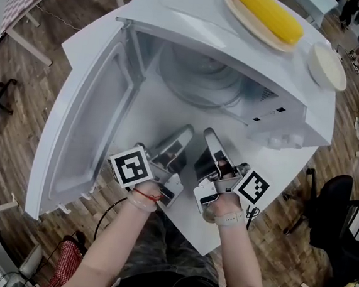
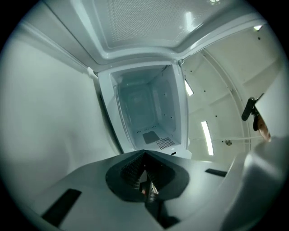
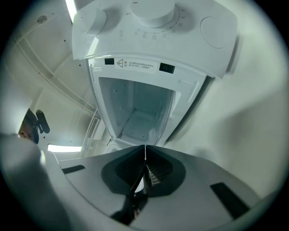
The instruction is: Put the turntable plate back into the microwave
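Note:
The white microwave (image 1: 277,111) stands with its door (image 1: 83,130) swung wide to the left. Inside its cavity (image 1: 198,78) I see the rounded outline of a clear glass turntable plate, lying flat. My left gripper (image 1: 185,133) and right gripper (image 1: 209,135) hover side by side just in front of the opening, both shut with nothing between the jaws. The left gripper view shows its gripper (image 2: 144,155) shut and aimed at the open cavity (image 2: 146,113). In the right gripper view the gripper (image 3: 145,151) is shut too, below the cavity (image 3: 137,113) and the control knobs (image 3: 153,11).
On top of the microwave lie a plate with a corn cob (image 1: 267,16) and a white dish (image 1: 328,65). The microwave sits on a white table (image 1: 184,225). A black office chair (image 1: 334,208) stands at the right, over wooden floor.

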Action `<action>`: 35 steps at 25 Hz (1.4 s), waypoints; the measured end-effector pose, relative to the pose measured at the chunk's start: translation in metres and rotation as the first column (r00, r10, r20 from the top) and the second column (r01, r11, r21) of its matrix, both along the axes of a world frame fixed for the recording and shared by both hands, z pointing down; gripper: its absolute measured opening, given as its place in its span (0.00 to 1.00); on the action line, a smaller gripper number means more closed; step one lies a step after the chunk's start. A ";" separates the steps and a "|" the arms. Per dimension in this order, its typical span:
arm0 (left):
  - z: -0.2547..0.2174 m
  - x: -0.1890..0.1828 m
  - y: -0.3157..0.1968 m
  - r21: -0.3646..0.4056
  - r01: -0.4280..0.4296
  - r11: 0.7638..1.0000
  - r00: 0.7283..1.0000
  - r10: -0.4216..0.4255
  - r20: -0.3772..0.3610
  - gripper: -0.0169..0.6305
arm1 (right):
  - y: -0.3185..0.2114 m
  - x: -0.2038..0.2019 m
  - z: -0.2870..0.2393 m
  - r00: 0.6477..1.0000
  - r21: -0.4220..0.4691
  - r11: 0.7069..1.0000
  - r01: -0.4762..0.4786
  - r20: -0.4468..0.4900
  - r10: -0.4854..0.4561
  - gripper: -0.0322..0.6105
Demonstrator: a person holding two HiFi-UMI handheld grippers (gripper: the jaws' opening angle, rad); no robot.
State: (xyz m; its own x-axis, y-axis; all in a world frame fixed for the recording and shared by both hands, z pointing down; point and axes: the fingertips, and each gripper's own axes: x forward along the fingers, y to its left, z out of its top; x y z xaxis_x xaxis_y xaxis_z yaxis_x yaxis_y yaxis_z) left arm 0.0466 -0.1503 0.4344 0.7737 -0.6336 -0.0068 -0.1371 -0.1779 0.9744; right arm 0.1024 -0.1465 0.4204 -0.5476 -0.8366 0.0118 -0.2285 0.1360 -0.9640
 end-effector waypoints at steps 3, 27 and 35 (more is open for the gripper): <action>-0.009 -0.002 0.011 0.049 -0.008 0.999 1.000 0.007 0.029 0.05 | 0.016 -0.004 -0.003 1.000 -0.010 1.000 0.020 0.023 -0.020 0.09; -0.062 -0.028 0.099 0.122 0.015 0.992 0.994 -0.028 0.104 0.05 | 0.106 -0.020 -0.063 0.995 0.056 0.993 0.101 -0.019 -0.100 0.09; -0.068 -0.020 0.126 0.210 -0.029 0.977 0.971 -0.022 0.237 0.05 | 0.130 -0.019 -0.067 0.985 0.057 0.991 0.117 -0.132 -0.109 0.08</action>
State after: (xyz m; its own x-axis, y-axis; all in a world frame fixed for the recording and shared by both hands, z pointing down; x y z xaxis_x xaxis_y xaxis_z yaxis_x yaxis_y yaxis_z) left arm 0.0263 -0.0240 0.3666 0.7714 -0.6348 0.0440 -0.3584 -0.3763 0.8544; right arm 0.0835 -0.0165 0.3536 -0.6362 -0.7707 0.0360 -0.3294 0.2291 -0.9160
